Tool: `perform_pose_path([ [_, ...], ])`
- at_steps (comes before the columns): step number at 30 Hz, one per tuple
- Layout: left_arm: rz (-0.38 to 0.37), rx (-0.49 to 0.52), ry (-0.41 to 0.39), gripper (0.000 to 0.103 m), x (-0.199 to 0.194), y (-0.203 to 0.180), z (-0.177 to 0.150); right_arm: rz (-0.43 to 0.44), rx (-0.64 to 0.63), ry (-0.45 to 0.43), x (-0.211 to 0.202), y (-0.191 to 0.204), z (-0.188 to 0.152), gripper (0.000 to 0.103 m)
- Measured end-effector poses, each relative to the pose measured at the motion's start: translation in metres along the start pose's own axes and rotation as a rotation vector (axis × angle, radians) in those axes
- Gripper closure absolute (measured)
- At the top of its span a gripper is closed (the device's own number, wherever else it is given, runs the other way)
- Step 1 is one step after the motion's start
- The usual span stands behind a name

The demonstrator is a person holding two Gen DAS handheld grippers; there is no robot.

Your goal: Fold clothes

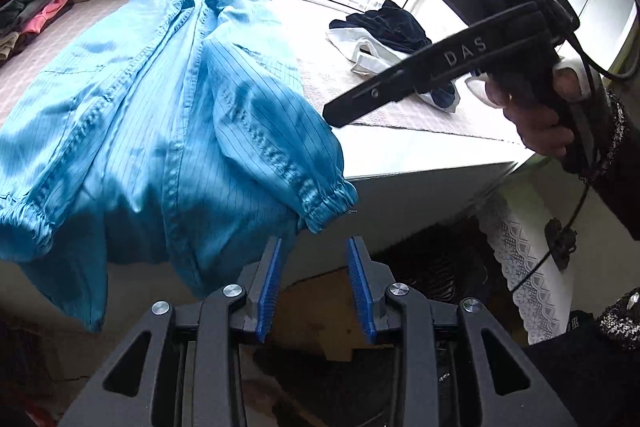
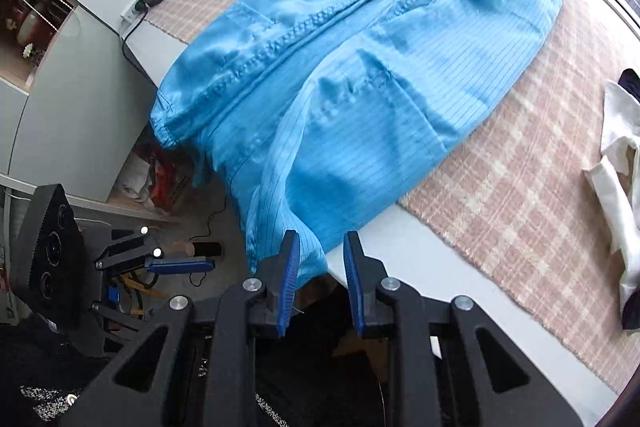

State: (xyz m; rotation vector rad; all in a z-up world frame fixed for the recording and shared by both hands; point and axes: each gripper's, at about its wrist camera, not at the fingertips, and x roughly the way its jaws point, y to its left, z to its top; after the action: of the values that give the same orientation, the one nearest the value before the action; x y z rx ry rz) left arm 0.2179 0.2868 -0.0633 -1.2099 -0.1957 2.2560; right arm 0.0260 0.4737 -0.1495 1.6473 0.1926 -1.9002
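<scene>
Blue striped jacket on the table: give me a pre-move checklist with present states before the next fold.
1. Blue pinstriped zip jacket lies on the checked pink mat: ok.
2. Both sleeves folded in over the front: ok.
3. Hem fully on the table: not ok, it hangs over the white table edge.
4. Left gripper jaws empty: ok.
5. Right gripper jaws empty: ok, though one finger sits right at the hanging hem.
6. White and dark garment lies clear of the jacket: ok.

Blue pinstriped jacket (image 2: 360, 75) face up, sleeves folded in, hem overhanging table edge
</scene>
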Motion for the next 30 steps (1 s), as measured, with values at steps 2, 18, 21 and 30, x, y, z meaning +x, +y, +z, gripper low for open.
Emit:
perform_pose_path([
  [2, 0.004, -0.029, -0.005, 0.067, 0.009, -0.005, 0.003, 0.081, 0.033, 0.040, 0.016, 0.008, -0.007, 0.080],
  [18, -0.001, -0.367, -0.055, 0.092, 0.030, 0.046, 0.011, -0.029, 0.063, -0.088, 0.009, -0.011, 0.047, 0.080],
  [21, -0.048, -0.328, -0.035, 0.098, 0.026, 0.040, 0.016, -0.177, -0.002, -0.075, 0.027, -0.022, 0.064, 0.080],
  [30, -0.019, -0.224, 0.034, 0.099, -0.032, 0.082, 0.035, -0.295, -0.082, 0.030, 0.054, -0.030, 0.078, 0.080],
])
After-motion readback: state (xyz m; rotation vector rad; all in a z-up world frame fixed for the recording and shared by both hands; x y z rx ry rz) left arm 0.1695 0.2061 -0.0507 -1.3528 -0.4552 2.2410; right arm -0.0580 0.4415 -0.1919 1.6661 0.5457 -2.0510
